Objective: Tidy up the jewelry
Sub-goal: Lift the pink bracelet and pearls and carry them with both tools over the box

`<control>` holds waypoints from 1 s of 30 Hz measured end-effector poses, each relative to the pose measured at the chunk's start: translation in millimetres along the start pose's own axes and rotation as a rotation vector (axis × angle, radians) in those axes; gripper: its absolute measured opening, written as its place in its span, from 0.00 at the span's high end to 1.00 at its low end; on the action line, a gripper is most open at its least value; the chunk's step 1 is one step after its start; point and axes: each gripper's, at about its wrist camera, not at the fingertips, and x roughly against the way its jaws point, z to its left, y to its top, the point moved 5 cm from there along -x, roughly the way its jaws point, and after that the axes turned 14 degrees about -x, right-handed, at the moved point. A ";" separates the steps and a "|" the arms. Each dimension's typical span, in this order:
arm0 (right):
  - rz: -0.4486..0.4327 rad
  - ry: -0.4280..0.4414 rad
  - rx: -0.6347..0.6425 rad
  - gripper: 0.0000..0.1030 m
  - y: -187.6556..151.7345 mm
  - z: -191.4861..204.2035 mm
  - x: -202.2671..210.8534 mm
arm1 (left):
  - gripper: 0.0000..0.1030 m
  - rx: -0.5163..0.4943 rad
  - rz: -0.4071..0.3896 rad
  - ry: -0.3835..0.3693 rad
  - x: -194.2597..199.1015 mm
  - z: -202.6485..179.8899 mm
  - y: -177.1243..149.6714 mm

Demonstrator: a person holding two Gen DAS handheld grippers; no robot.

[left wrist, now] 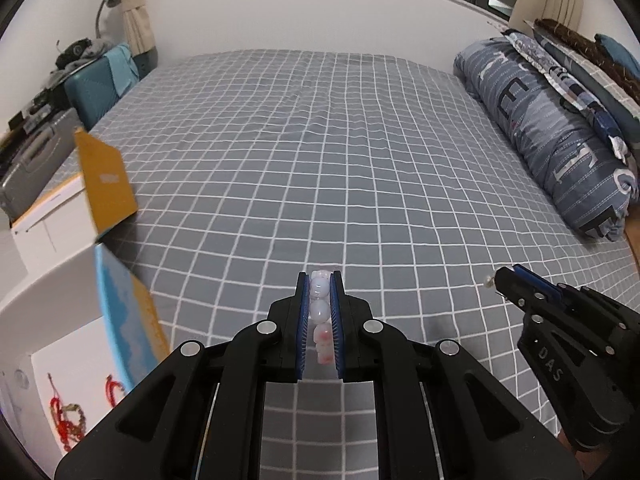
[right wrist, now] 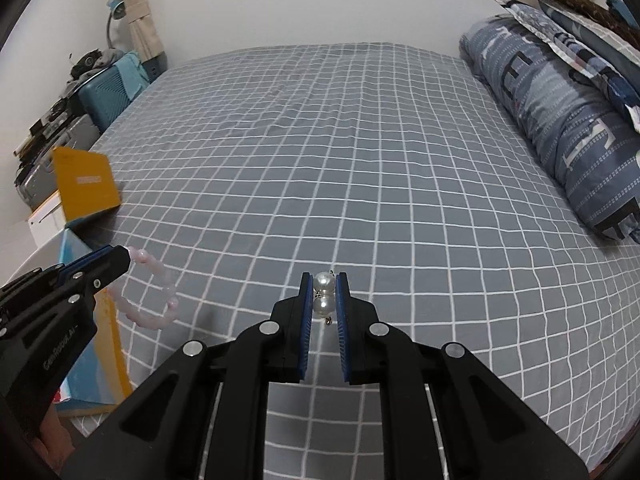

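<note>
My left gripper (left wrist: pixel 320 280) is shut on a pink bead bracelet (left wrist: pixel 321 312) and holds it above the grey checked bed (left wrist: pixel 320 152). The bracelet hangs as a loop in the right wrist view (right wrist: pixel 154 300), next to the left gripper (right wrist: pixel 124 256). My right gripper (right wrist: pixel 324 280) is shut on a pair of pearl earrings (right wrist: pixel 323 294), also above the bed. It shows at the right of the left wrist view (left wrist: pixel 500 280), with a pearl (left wrist: pixel 487 281) at its tip. An open white box (left wrist: pixel 72 380) at the left holds red corded jewelry (left wrist: pixel 66 420).
A yellow and blue box lid (left wrist: pixel 128 320) stands upright beside the white box. A second box with a yellow lid (left wrist: pixel 105 184) sits further back. Pillows and a folded quilt (left wrist: pixel 560 128) line the bed's right side. Cases and clutter (left wrist: pixel 40 152) stand left of the bed.
</note>
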 end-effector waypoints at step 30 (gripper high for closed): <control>-0.009 0.216 0.252 0.89 -70.7 205.3 45.9 | 0.90 0.267 -0.048 0.182 110.8 171.4 -109.6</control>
